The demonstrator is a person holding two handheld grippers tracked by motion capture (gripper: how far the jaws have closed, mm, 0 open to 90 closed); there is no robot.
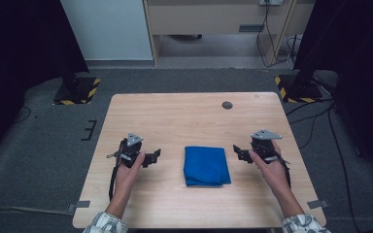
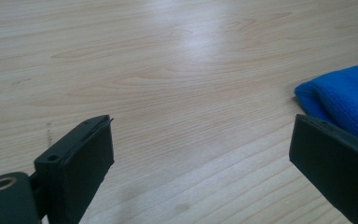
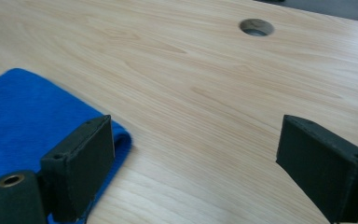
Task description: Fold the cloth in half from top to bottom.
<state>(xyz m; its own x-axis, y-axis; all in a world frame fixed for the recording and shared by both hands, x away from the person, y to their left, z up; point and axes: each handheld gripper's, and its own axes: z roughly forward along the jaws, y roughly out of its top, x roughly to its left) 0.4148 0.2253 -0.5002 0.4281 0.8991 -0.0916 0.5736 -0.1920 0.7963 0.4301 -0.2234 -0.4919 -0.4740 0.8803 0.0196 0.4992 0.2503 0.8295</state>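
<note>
Your two forearms come in from the near edge of the pale wooden table, each hand holding a black two-jaw gripper just above the wood. Your left gripper points right with its jaws spread wide and nothing between them. Your right gripper points left, jaws likewise spread wide and bare. Between the two, apart from both, lies the folded blue terry cloth, flat on the table, a rounded fold showing near each gripper's jaws. Farther off, near the table's far edge, is a small round cable hole.
</note>
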